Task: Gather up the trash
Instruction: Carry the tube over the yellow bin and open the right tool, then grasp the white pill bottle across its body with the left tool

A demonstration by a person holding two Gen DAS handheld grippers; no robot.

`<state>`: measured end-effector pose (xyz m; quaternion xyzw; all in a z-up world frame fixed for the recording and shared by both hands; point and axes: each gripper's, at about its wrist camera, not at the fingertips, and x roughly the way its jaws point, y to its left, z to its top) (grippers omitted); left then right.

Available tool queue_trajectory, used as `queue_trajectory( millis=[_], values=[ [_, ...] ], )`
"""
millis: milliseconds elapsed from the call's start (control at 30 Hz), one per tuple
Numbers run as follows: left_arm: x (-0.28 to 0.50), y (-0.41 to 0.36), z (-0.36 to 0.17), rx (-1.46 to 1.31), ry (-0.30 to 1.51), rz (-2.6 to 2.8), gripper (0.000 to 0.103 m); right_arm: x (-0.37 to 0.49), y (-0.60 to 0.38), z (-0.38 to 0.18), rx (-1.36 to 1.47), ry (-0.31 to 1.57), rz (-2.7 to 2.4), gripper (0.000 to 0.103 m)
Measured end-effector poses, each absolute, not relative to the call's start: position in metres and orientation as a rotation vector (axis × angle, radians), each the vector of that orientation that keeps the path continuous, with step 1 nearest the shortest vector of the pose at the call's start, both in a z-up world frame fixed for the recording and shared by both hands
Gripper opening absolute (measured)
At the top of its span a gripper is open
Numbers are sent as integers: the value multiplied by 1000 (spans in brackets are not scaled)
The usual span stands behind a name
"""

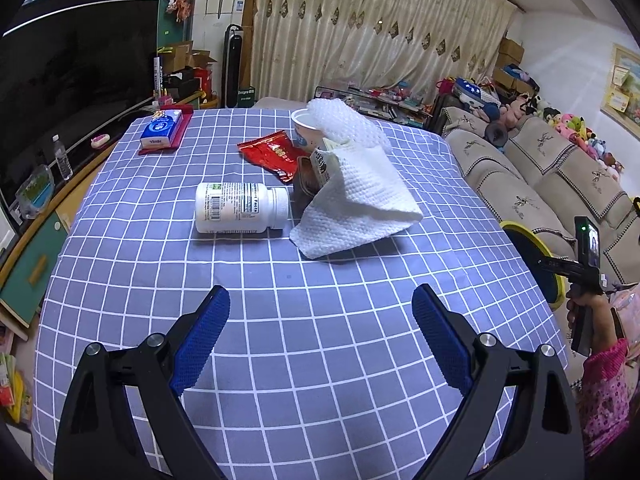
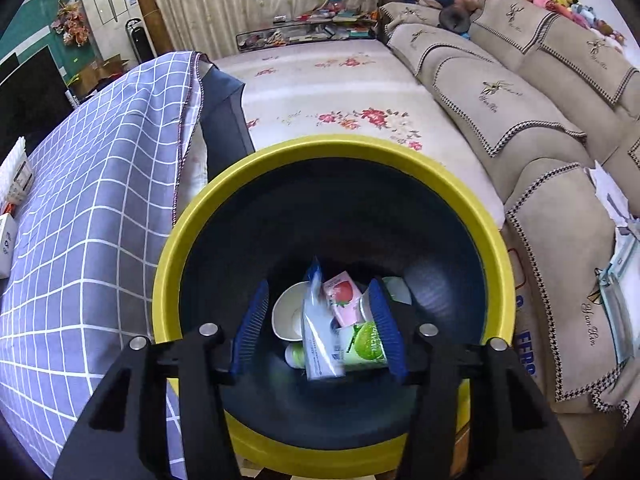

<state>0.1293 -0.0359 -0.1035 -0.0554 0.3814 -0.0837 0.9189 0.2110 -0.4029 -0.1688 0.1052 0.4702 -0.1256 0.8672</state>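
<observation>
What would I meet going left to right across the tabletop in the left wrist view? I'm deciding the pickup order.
Blue tissue pack → white pill bottle lying on its side → red snack wrapper → white paper towel draped over the pile → yellow-rimmed trash bin past the table's right edge.

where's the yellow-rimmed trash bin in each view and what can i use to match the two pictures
Left wrist view: the trash bin is only a sliver at the right edge, beyond the table's edge and partly behind the right gripper's handle.
Right wrist view: the bin fills the centre, seen from above with trash inside, below the open right gripper.
Shared landmark: the blue checked tablecloth, at the left edge in the right wrist view; the beige sofa also shows in both.
</observation>
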Motion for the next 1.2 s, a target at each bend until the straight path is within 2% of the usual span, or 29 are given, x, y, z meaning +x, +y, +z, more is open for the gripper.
queue_trajectory(
  millis=[200,300,733,1200],
  values=[
    [139,-29,-111,-114,799,-126,92,200,-393,-157,187,950,-254,60],
    [148,-23,-112,-110,795,-87,95,199,-388,-154,197,941,-234,60],
    [212,-16,-118,-47,779,10,96,201,-369,-144,185,928,-183,60],
    [267,-4,-151,-13,859,52,96,209,-360,-152,175,949,-161,60]
  ],
)
